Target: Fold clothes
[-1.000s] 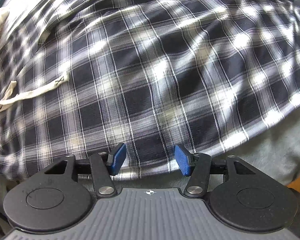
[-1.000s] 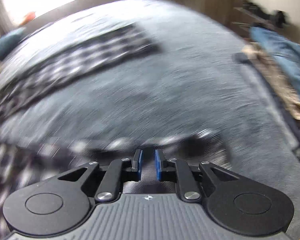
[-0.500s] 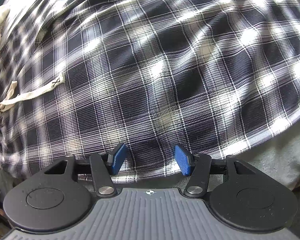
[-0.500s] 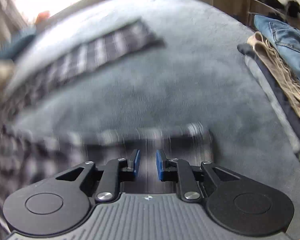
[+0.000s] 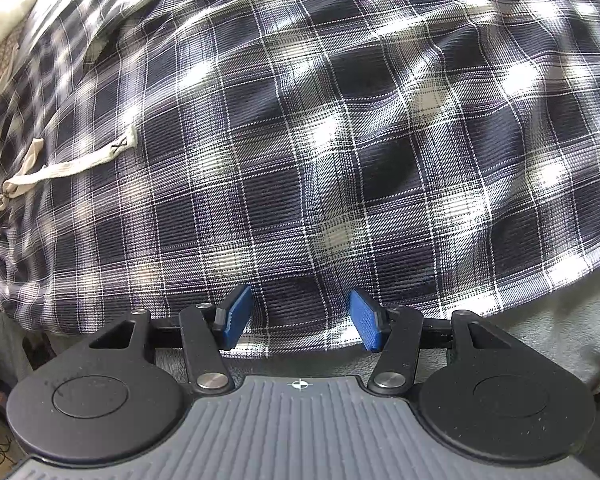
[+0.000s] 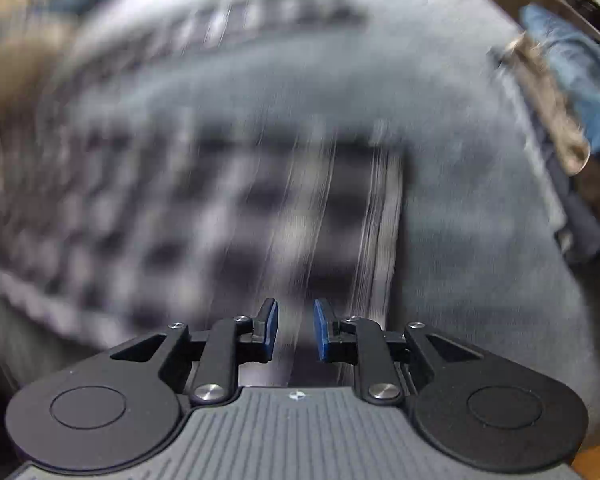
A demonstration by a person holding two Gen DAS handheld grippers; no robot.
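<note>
Plaid pyjama trousers (image 5: pixel 300 152) lie spread just ahead of the left claw (image 5: pixel 298 322), parted and empty over their near edge, which ought to bite that hem squarely, while only the blurred right view shows the right claw (image 6: pixel 296 330), narrowly parted, and stacked jeans (image 6: pixel 572 76) off to its right.

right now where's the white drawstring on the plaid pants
In the left wrist view the white drawstring lies at the left side, on the plaid pants, up and left of the left gripper.
</note>
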